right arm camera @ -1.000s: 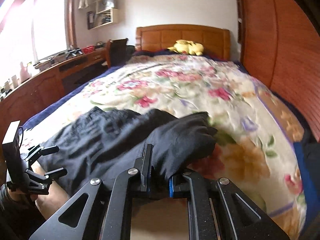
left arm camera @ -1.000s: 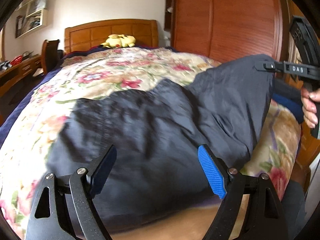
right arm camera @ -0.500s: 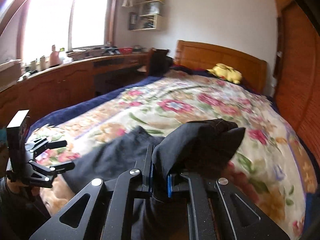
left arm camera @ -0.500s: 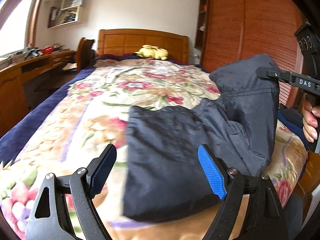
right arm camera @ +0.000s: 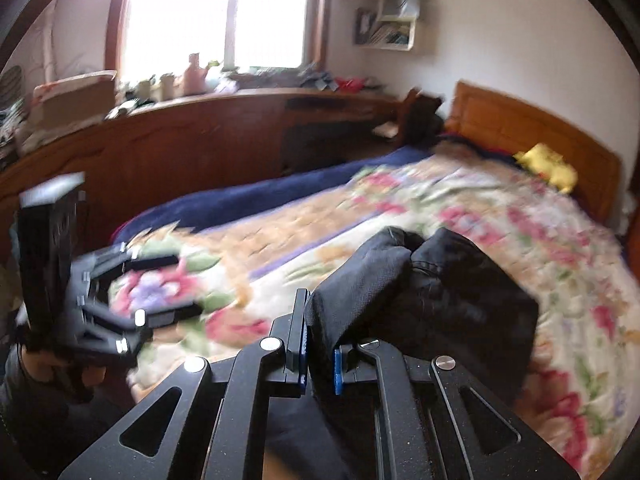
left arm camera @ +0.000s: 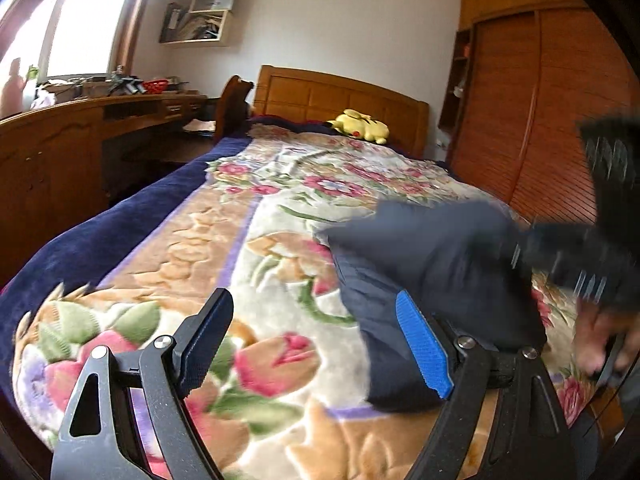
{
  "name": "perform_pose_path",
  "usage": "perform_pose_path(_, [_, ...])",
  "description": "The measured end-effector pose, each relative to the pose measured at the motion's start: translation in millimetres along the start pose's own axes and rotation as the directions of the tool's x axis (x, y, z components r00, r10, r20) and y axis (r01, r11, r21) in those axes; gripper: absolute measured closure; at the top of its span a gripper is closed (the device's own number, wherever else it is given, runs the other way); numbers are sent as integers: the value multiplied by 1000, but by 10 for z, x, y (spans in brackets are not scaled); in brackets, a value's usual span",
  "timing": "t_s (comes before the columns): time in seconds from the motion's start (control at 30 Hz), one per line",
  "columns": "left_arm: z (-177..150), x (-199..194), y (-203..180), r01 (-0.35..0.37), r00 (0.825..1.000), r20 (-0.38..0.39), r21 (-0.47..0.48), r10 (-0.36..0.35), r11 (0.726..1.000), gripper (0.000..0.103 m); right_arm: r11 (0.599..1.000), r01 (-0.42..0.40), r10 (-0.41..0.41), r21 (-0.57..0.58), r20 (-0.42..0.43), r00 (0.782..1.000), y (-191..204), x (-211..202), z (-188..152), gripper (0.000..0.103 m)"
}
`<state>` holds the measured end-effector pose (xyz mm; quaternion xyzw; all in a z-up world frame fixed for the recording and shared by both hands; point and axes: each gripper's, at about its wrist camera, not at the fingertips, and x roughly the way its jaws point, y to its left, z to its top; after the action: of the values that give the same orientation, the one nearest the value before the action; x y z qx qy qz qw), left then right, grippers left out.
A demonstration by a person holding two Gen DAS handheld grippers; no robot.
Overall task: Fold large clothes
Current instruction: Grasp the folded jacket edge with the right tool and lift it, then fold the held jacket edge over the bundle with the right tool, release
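- One dark garment (left arm camera: 432,280) lies bunched on the flowered bed (left arm camera: 280,216), partly doubled over, not yet a neat fold.
- The right hand-held gripper (right arm camera: 320,354) is clenched on a fold of it, lifting that cloth.
- The left hand-held gripper (left arm camera: 316,344) is spread wide, grasping nothing.
- Left, I judge: laying it flat, further folds.

One bed (left arm camera: 120,240) carries one dark garment (left arm camera: 420,264) near its foot and one yellow plush toy (left arm camera: 360,125) by its headboard. Two tools show: the left tool (left arm camera: 316,340) over the bed's foot and the right tool (right arm camera: 318,344) beside it. One wall shelf (left arm camera: 200,16) hangs above the bench (left arm camera: 80,120) beside the bed.
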<state>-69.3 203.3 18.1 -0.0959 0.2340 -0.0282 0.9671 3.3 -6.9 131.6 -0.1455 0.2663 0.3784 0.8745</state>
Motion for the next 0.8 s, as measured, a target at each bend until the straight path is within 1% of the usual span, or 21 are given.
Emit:
perform_pose_path(0.07, [-20, -20, 87, -10, 1000, 3, -18, 10, 1000, 19, 1000, -14, 14, 2, -43, 999, 35, 174, -121, 93])
perform_pose_path(0.13, [-34, -8, 154, -16, 1000, -3, -30, 16, 999, 19, 1000, -19, 20, 18, -58, 998, 13, 300, -137, 92])
perform_pose_path(0.17, [-33, -4, 167, -19, 1000, -3, -33, 19, 999, 19, 999, -28, 30, 35, -52, 998, -13, 302, -126, 87])
perform_pose_path(0.2, [-31, 11, 171, -21, 1000, -4, -34, 21, 999, 19, 998, -42, 45, 50, -46, 998, -29, 313, -77, 79])
perform_pose_path(0.23, [-35, 26, 171, -24, 1000, -5, -32, 24, 999, 19, 996, -62, 64, 64, -36, 997, -56, 272, -45, 74])
perform_pose_path(0.3, [-38, 18, 175, -21, 1000, -3, -32, 21, 999, 19, 995, -71, 71, 68, -1, 997, -35, 104, -5, 50])
perform_pose_path(0.37, [-44, 35, 154, -15, 1000, -1, -25, 15, 1000, 19, 996, -57, 54, 65, 55, 997, -94, -58, 35, 40])
perform_pose_path(0.43, [-51, 26, 129, -13, 1000, -2, -16, 13, 1000, 19, 996, -27, 17, 82, 112, 994, -237, -224, 47, 39])
perform_pose_path(0.47, [-52, 35, 108, -10, 1000, -2, -11, 10, 1000, 19, 996, 2, -13, 91, 121, 993, -297, -265, -2, 39])
perform_pose_path(0.5, [-50, 29, 86, -8, 1000, -2, -6, 8, 1000, 19, 994, 48, -59, 98, 111, 992, -364, -239, -49, 39])
perform_pose_path(0.53, [-49, 29, 75, -6, 1000, -2, -4, 6, 1000, 19, 990, 93, -101, 102, 76, 992, -430, -169, -87, 39])
perform_pose_path(0.57, [-45, 39, 55, -5, 1000, -4, 0, 5, 1000, 19, 986, 133, -136, 104, 24, 990, -514, -49, -144, 40])
perform_pose_path(0.6, [-47, 46, 48, -5, 1000, -5, 3, 5, 1000, 19, 982, 153, -152, 108, -16, 988, -572, 54, -212, 44])
perform_pose_path(0.63, [-45, 32, 28, -5, 1000, -5, 5, 5, 1000, 19, 981, 158, -154, 112, -44, 987, -597, 132, -270, 47])
perform_pose_path(0.7, [-48, 33, 23, -7, 1000, -6, 7, 7, 1000, 19, 985, 123, -112, 123, -91, 989, -608, 332, -393, 50])
perform_pose_path(0.77, [-52, 42, 26, -11, 1000, -10, 9, 11, 1000, 19, 988, 98, -84, 122, -110, 990, -539, 495, -464, 53])
perform_pose_path(0.8, [-52, 41, 24, -11, 1000, -12, 8, 11, 1000, 19, 988, 86, -71, 129, -115, 991, -542, 613, -469, 56])
